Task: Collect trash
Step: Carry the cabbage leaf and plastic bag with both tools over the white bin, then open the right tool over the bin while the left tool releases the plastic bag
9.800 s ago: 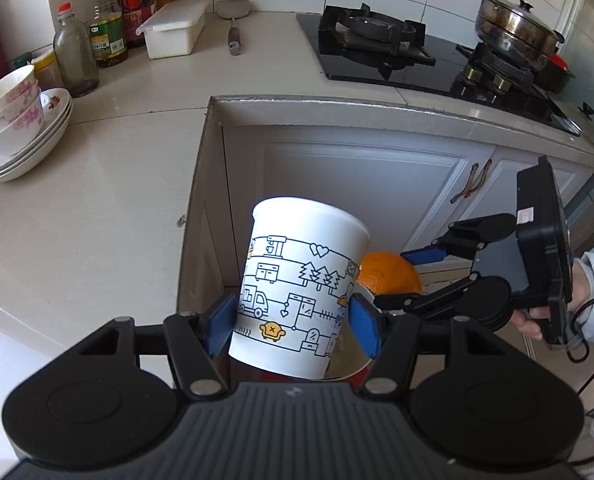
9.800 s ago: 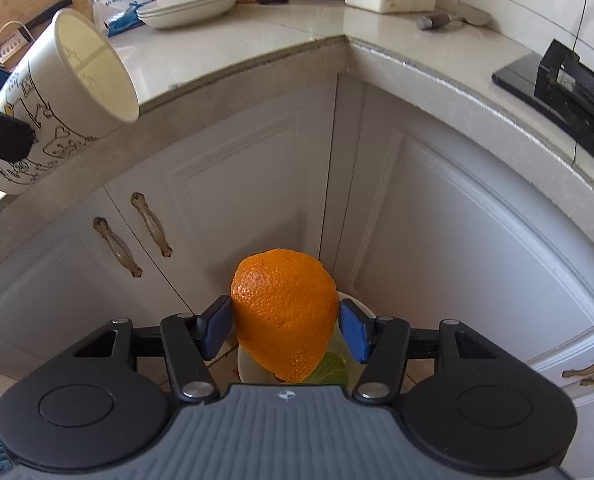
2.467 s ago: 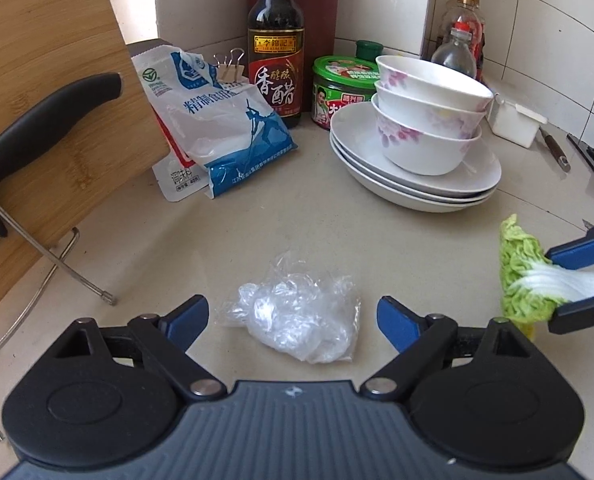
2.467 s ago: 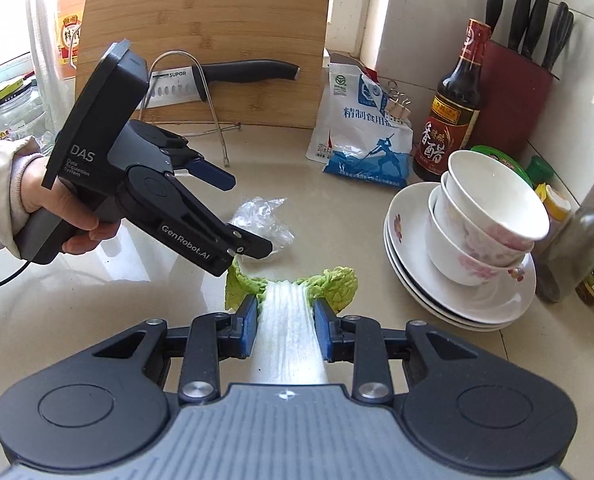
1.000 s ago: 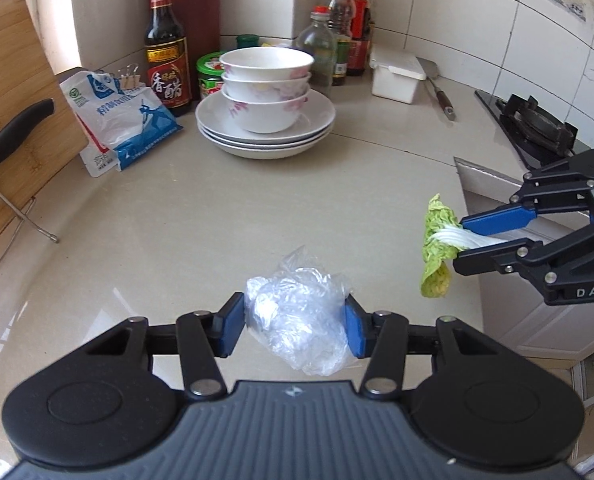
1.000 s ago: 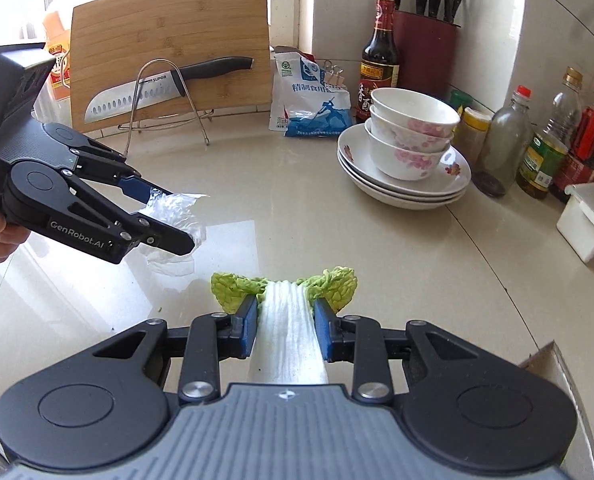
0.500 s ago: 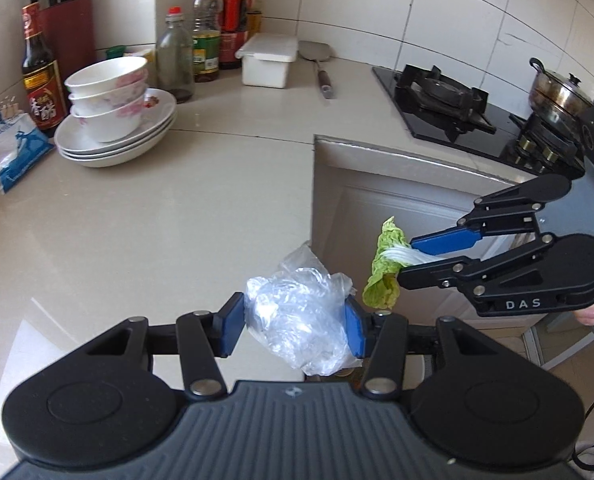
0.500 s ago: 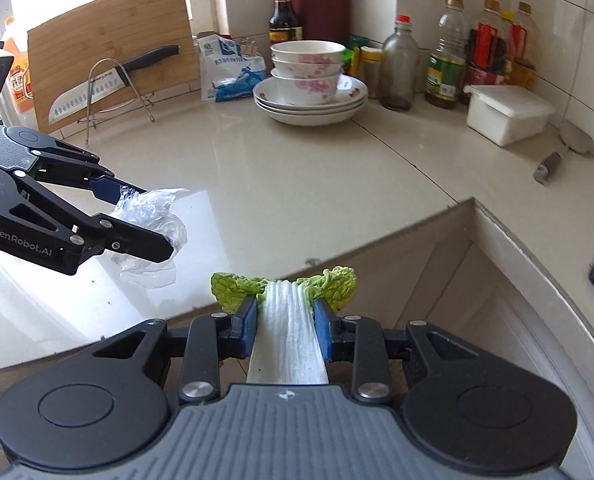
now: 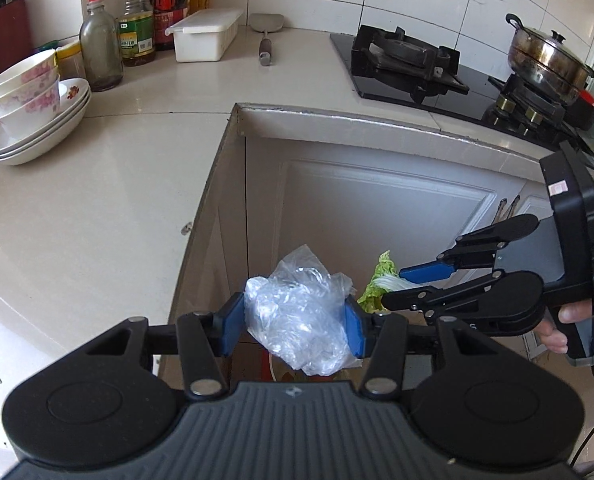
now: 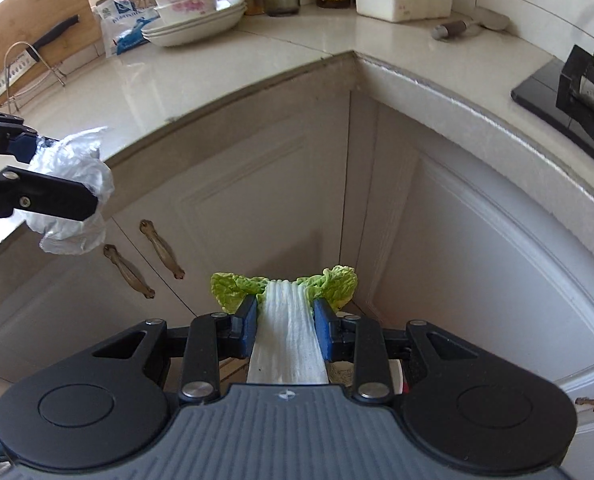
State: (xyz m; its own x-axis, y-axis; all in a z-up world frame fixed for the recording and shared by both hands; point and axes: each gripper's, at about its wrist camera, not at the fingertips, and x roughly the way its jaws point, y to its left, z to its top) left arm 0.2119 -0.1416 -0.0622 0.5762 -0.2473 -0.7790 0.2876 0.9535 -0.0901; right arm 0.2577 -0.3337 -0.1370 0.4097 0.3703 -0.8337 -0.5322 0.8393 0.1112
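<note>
1. Left wrist view: left hand-held gripper [image 9: 293,330] clamps crumpled plastic wrap [image 9: 297,320] beyond the tabletop [image 9: 77,220] edge, likely for dropping.
2. Right hand-held gripper [image 10: 285,330] pinches cabbage leaf [image 10: 287,320] before the cabinet doors [image 10: 237,200].

The pale stone desk [image 9: 97,208] wraps an inner corner above white cabinet doors. On it rest a stack of plates [image 9: 37,136] holding bowls, several bottles [image 9: 101,44] by the wall, a white lidded box [image 9: 205,34], a spatula [image 9: 265,38], a black stove [image 9: 413,68] and a blue-white bag [image 10: 127,32].
</note>
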